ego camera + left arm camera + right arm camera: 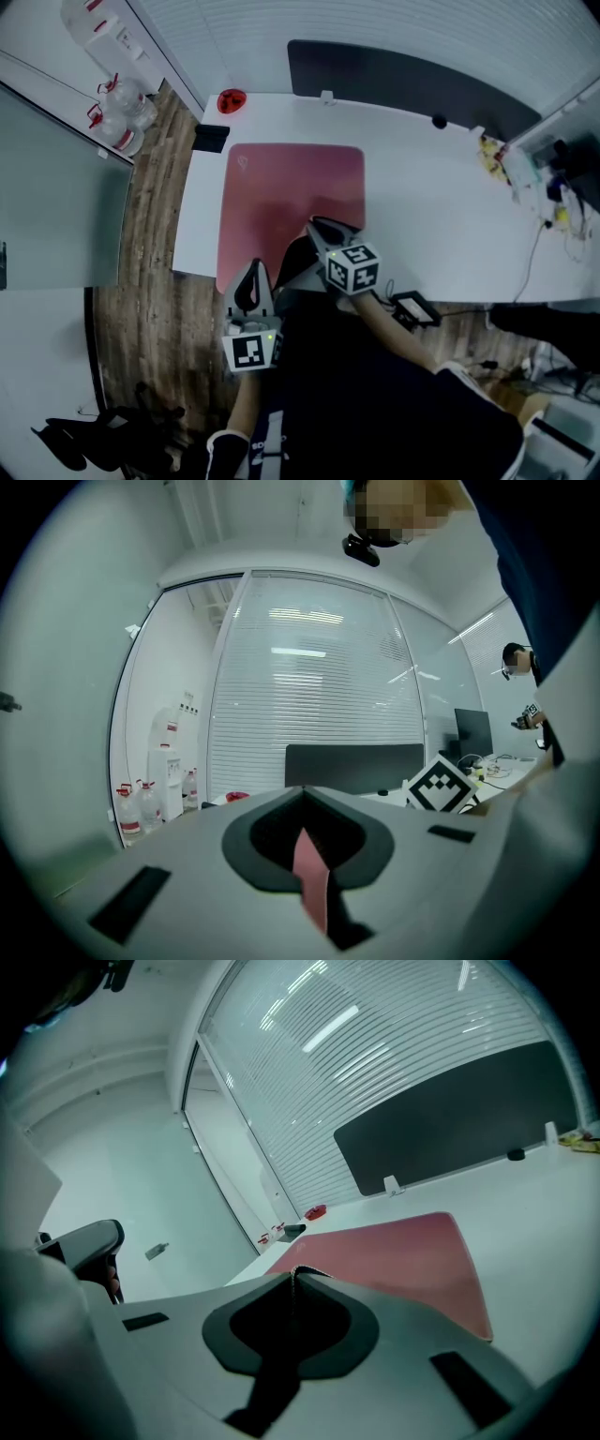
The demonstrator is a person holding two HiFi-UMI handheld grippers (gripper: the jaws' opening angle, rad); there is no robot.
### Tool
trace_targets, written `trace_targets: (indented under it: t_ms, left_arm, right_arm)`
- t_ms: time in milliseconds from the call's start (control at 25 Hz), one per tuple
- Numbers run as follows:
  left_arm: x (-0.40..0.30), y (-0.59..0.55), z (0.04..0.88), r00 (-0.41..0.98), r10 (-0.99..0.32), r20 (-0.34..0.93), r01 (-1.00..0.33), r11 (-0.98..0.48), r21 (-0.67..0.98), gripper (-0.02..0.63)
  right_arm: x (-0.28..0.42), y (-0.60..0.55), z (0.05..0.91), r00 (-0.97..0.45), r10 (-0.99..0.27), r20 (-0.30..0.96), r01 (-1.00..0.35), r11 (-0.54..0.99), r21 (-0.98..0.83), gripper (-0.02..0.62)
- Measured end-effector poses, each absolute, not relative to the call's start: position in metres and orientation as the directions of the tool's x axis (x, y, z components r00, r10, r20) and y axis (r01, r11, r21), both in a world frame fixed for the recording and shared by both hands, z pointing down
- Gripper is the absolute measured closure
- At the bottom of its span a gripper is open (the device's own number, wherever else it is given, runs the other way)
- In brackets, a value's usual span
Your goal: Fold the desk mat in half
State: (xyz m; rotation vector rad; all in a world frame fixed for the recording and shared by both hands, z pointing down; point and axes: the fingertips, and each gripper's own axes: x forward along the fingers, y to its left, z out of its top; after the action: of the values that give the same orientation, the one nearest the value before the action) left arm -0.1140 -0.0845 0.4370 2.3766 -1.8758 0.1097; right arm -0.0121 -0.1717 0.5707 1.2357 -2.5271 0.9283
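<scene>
You are at the lifting step of the fold: both tools have the near edge of the desk mat [292, 187], and the fold itself is not yet made. In the left gripper view, the left gripper [252, 272] is clenched on a thin pink strip of the mat that stands up between its jaws. In the right gripper view, the right gripper [319, 228] is pinched on the mat's edge, with the dark underside showing at the jaw line and the pink top spreading away beyond it. The rest of the mat lies flat at the left end of the white desk [441, 206], its far edge toward the top of the head view. Next, I judge, you need to carry both corners up and over toward that far edge at an even pace, so the near edge lands square on the far one; if one side leads, the fold will likely skew. Past the mat's far left corner sit a small red round thing [231, 99] and a black box [211, 138], near enough to mind. A dark panel [403, 80] stands along the desk's back edge, with cables and clutter [530, 173] at the right end. Slatted blinds [375, 23] run across the top, water bottles [117, 120] stand at upper left, and a wood floor [155, 244] shows at the left.
</scene>
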Motion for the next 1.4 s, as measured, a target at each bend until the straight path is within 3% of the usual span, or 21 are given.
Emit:
trace_targets:
  t_ms: [1400]
  left_arm:
    - [-0.233,-0.193,0.429,0.276,-0.948,0.158,-0.961,-0.270,0.062,0.604]
  right_arm:
    - [-0.127,-0.319,0.538,-0.640,-0.648,0.412,-0.768,0.533,-0.354,0.578]
